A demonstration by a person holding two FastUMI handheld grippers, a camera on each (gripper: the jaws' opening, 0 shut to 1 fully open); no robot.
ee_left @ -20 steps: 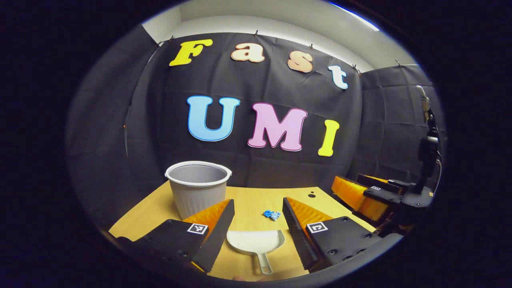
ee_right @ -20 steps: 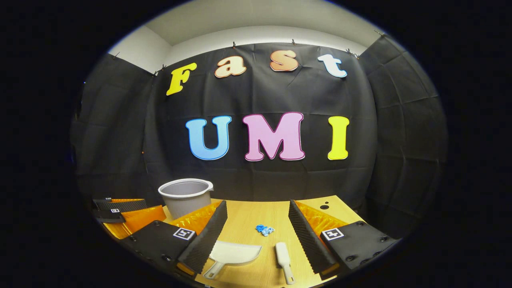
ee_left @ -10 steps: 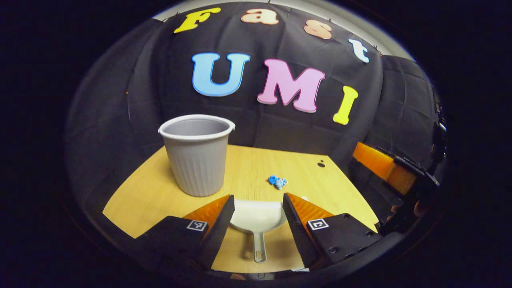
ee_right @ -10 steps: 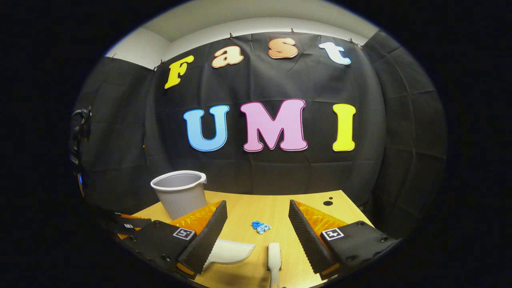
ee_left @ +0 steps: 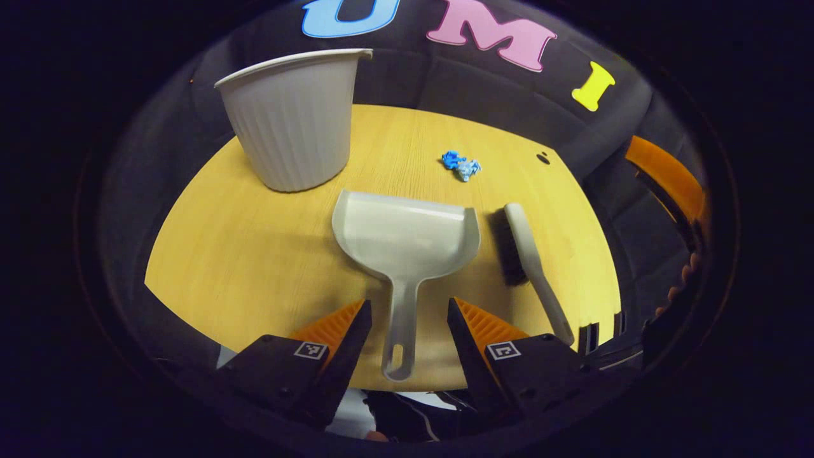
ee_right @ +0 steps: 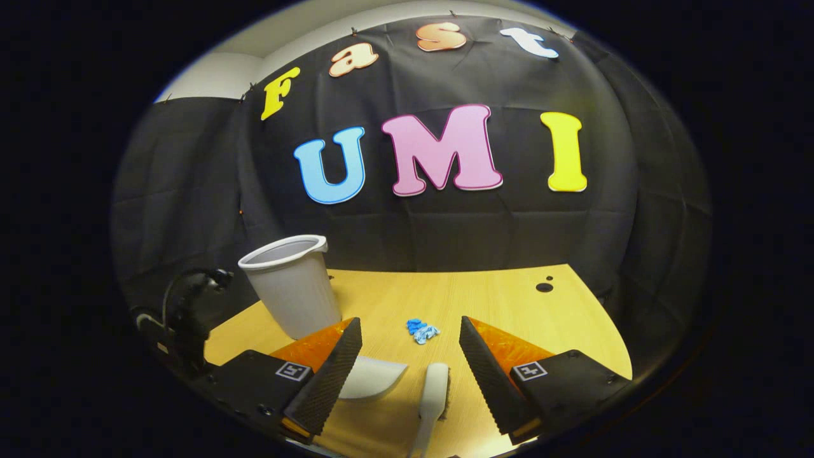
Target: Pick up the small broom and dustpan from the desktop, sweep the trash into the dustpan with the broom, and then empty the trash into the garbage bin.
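Note:
A pale grey dustpan lies flat on the wooden desktop, its handle pointing toward me. My left gripper is open, one finger on each side of that handle without touching it. Just right of the pan lies a small broom with dark bristles. Blue crumpled trash sits beyond both. A grey ribbed garbage bin stands at the back left. My right gripper is open above the broom, with the dustpan to its left, the trash ahead and the bin further left.
The other gripper and a hand show at the right edge of the left gripper view. A dark gripper body with a cable is at the left of the right gripper view. A small hole marks the desktop's far right corner.
The left gripper has tilted down and come over the dustpan, so its fingers now flank the handle. The right gripper has dropped lower and nearer the broom. Both stayed open.

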